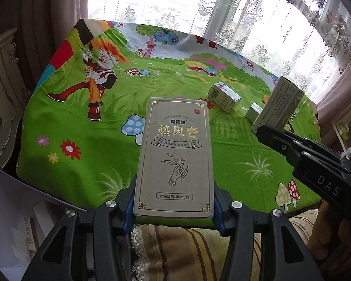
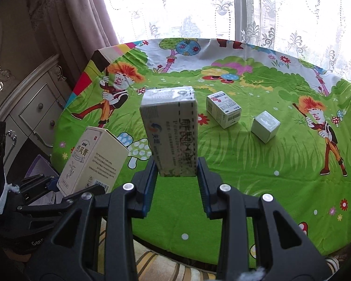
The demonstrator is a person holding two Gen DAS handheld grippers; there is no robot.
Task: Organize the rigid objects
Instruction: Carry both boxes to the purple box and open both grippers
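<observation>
My left gripper (image 1: pixel 174 207) is shut on a tall beige box with gold lettering (image 1: pixel 175 149), held above the near edge of the table. In the right wrist view that beige box (image 2: pixel 91 161) tilts at lower left in the left gripper (image 2: pixel 67 187). My right gripper (image 2: pixel 176 171) is shut on a white medicine box with dark print (image 2: pixel 169 126), held upright over the green cloth. From the left wrist view, the right gripper (image 1: pixel 271 130) and its box (image 1: pixel 278 103) are at the right. A small white box (image 2: pixel 223 109) and a pale cube (image 2: pixel 265 126) rest on the cloth.
The round table wears a green cartoon cloth (image 1: pixel 82 145). An open purple-edged carton (image 1: pixel 14 213) stands low at the left. A cream dresser (image 2: pixel 35 112) stands left of the table. Lace curtains hang behind. A striped cushion (image 1: pixel 187 248) lies below the table edge.
</observation>
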